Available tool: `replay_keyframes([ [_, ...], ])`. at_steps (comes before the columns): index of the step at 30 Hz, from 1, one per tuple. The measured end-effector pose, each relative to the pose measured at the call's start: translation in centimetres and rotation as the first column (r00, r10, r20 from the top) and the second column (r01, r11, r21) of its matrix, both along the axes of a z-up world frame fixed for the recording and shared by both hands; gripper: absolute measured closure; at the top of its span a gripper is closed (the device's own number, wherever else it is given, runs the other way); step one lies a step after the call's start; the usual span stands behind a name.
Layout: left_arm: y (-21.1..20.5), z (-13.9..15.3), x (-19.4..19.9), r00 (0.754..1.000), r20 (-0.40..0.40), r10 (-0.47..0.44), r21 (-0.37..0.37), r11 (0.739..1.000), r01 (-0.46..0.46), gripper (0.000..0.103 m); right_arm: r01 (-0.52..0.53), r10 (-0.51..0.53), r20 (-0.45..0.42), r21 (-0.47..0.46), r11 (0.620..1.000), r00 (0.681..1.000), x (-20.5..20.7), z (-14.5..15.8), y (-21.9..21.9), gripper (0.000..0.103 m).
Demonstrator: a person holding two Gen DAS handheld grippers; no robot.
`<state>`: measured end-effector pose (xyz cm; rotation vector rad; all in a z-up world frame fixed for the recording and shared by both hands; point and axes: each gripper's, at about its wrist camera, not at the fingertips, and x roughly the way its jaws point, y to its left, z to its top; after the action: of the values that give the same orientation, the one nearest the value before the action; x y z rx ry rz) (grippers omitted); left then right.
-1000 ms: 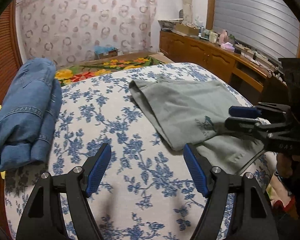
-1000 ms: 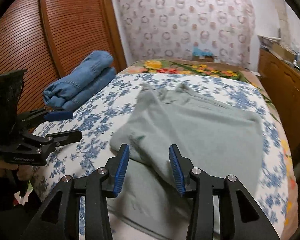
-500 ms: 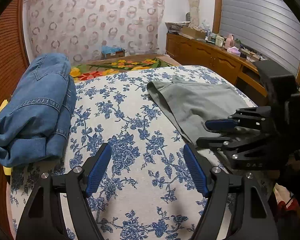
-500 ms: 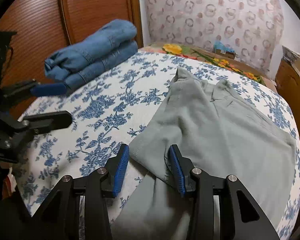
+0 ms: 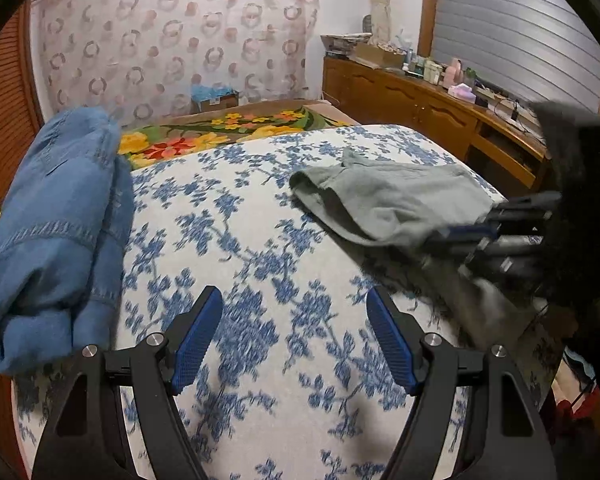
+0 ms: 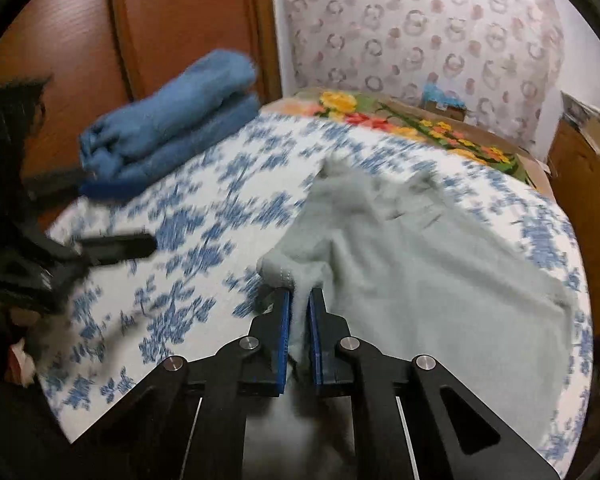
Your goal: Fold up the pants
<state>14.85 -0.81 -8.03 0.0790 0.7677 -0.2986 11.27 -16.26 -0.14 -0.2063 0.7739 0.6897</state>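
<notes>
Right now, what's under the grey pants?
The grey pants lie on the floral bedsheet, which shows all around them. The right gripper pinches up a fold at the near edge. Whatever lies beneath the cloth itself is covered; nothing bulges.

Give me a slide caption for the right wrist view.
Right gripper pinches a fold of grey pants on the floral bed.

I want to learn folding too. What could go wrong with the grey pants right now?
The right gripper pinches only a small bunch of the grey pants, so the cloth might slip out. The left gripper is open over the flowered bedspread, holding nothing, so the pants may drag crooked. They could also bump the folded jeans.
</notes>
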Motion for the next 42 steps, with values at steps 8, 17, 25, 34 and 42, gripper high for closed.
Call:
replay_keyframes([
  [8, -3.1, 0.6, 2.6, 0.997, -0.001, -0.077, 0.020, 0.997, 0.077, 0.028, 0.061, -0.057, -0.033, 0.155, 0.986, 0.998, 1.4, 2.5, -5.4, 0.094],
  [17, -4.9, 0.5, 3.6, 0.994, -0.018, -0.106, 0.028, 0.994, 0.106, 0.028, 0.064, -0.061, -0.024, 0.144, 0.987, 0.998, 2.3, 1.5, -5.8, 0.094],
  [25, -6.4, -0.1, 5.0, 0.991, -0.040, -0.130, 0.040, 0.990, 0.132, 0.028, 0.179, -0.179, -0.008, 0.097, 0.979, 0.984, 5.2, 1.8, -8.7, 0.094],
  [34, -8.4, -0.2, 7.7, 0.982, -0.057, -0.181, 0.065, 0.981, 0.184, 0.028, 0.383, -0.383, -0.016, 0.051, 0.922, 0.924, 7.1, 0.6, -12.7, 0.084],
  [42, -9.5, -1.2, 10.9, 0.979, -0.084, -0.188, 0.102, 0.975, 0.196, 0.028, 0.318, -0.316, -0.042, 0.049, 0.947, 0.948, 6.8, -0.5, -11.8, 0.074],
])
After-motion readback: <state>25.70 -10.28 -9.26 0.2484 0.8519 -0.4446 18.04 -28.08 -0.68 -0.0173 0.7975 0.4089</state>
